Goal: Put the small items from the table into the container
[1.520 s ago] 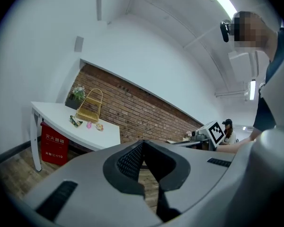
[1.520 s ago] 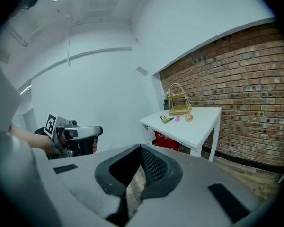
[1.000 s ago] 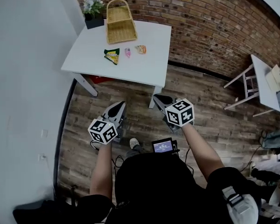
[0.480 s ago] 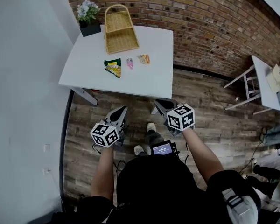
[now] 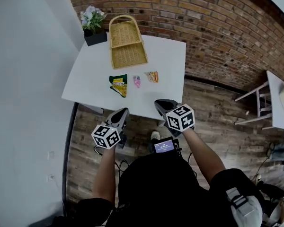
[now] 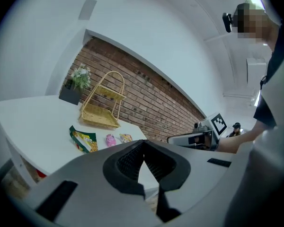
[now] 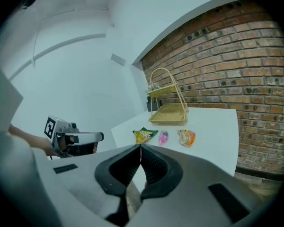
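A white table (image 5: pixel 92 74) carries three small items in a row: a green and yellow snack packet (image 5: pixel 118 84), a pink packet (image 5: pixel 137 81) and an orange packet (image 5: pixel 153 76). Behind them stands a wicker basket (image 5: pixel 127 46) with a hoop handle. My left gripper (image 5: pixel 122 113) and right gripper (image 5: pixel 161 104) hover at the table's near edge, both shut and empty, short of the items. The left gripper view shows the packets (image 6: pixel 83 140) ahead to the left of the shut jaws. In the right gripper view the basket (image 7: pixel 169 111) stands beyond the orange packet (image 7: pixel 186 137).
A potted plant (image 5: pixel 93 20) sits in the table's far left corner beside the basket. A brick wall (image 5: pixel 217 27) runs behind and to the right. Another white table (image 5: pixel 279 100) stands far right on the wooden floor (image 5: pixel 213 112).
The person has walked toward the table. Both grippers went forward from over the floor to the table's near edge, and the table and items appear closer. Jaws stayed shut.
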Tool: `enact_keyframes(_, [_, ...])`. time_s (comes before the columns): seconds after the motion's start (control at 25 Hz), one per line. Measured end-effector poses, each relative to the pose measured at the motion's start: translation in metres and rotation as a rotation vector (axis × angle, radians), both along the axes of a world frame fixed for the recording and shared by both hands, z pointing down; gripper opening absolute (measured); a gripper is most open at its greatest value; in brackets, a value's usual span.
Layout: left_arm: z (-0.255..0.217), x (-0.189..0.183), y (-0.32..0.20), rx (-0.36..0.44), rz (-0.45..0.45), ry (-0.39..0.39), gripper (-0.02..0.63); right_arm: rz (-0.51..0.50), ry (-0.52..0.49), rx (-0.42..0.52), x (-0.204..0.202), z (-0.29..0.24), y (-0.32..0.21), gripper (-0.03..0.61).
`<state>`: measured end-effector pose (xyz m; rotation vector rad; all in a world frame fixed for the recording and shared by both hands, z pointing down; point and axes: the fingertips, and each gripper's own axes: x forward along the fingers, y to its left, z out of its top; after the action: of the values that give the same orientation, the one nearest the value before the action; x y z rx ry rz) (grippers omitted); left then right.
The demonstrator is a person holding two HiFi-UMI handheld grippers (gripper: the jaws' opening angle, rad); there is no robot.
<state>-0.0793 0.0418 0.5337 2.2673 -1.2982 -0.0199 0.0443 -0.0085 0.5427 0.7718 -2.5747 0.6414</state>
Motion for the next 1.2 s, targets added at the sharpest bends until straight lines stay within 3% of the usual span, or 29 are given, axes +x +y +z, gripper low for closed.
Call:
enact_keyframes(0.24, [0.004, 0.001, -0.052, -0.023, -0.037, -0.012, 0.009, -0.013, 0.003, -0.027, 0.006, 0.007, -0.058, 0.014])
enact_keyframes(0.56, [0.006, -0.007, -0.086, -0.045, -0.078, 0.008, 0.009, -0.011, 0.003, -0.062, 0.007, 0.018, -0.096, 0.014])
enact_keyframes(0.88, [0.014, -0.013, -0.09, -0.064, 0.0, -0.041, 0.009, 0.015, 0.01, -0.067, -0.009, 0.018, -0.102, 0.014])
enact_keyframes(1.2, [0.016, -0.036, -0.094, -0.059, 0.034, -0.036, 0.009, 0.064, 0.025, -0.046, -0.024, 0.009, -0.105, 0.014])
